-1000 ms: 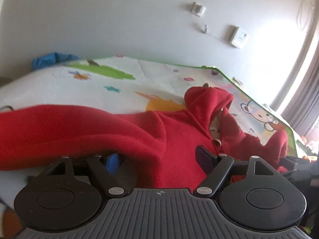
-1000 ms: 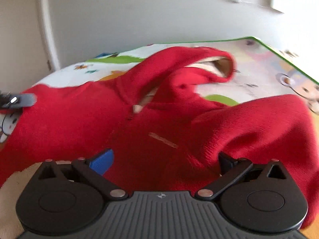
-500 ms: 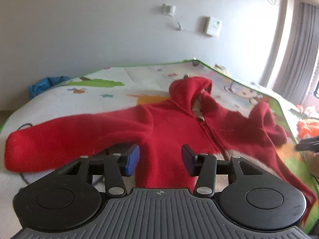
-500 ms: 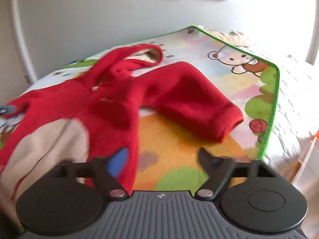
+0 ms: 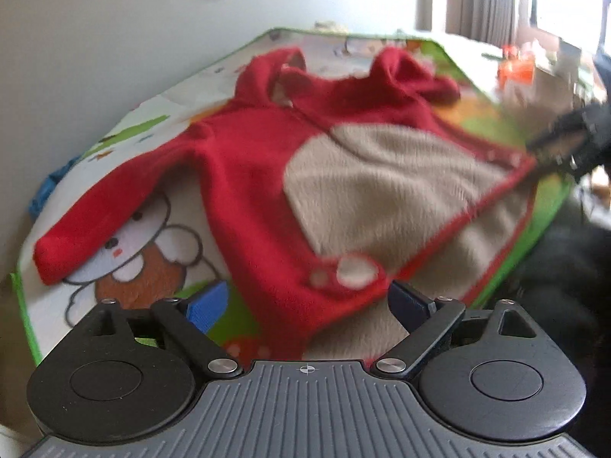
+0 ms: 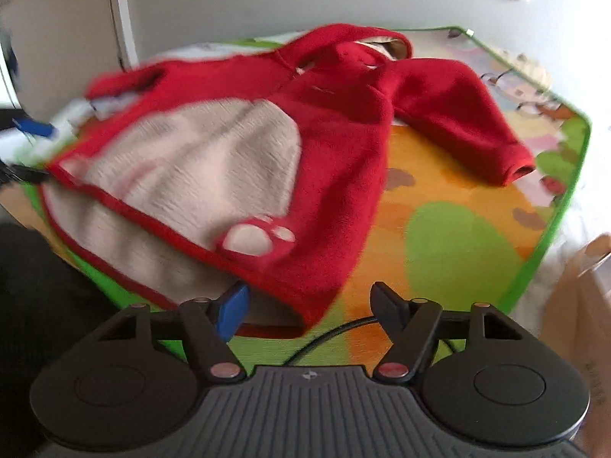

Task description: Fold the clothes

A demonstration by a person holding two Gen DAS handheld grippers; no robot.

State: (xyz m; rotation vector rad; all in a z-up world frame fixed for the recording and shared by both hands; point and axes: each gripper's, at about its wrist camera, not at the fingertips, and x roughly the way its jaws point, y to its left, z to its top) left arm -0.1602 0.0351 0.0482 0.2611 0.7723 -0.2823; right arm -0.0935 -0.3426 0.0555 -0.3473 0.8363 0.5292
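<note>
A red hooded fleece suit (image 5: 252, 175) with a beige belly patch (image 5: 374, 175) lies spread face up on a cartoon play mat (image 5: 126, 267). Its hood points at the wall and both sleeves are stretched out. My left gripper (image 5: 308, 305) is open at the suit's bottom edge, and a red leg end with pale paw marks (image 5: 343, 276) lies between its fingers. In the right wrist view the suit (image 6: 343, 145) shows again. My right gripper (image 6: 309, 307) is open there, with the other paw-marked leg end (image 6: 259, 240) just ahead of its fingers. The frames are blurred.
The mat's green border (image 6: 550, 229) marks the edge of the bed. A cardboard box (image 6: 573, 324) stands beyond it on the right. A black cable (image 6: 324, 339) runs under my right gripper. A blue cloth (image 5: 49, 187) lies by the wall, and orange items (image 5: 515, 68) sit near the curtains.
Both grippers have drawn back from the suit's upper body and sleeves to its bottom edge. The suit now lies flat with its belly patch showing. The left jaws have spread wider.
</note>
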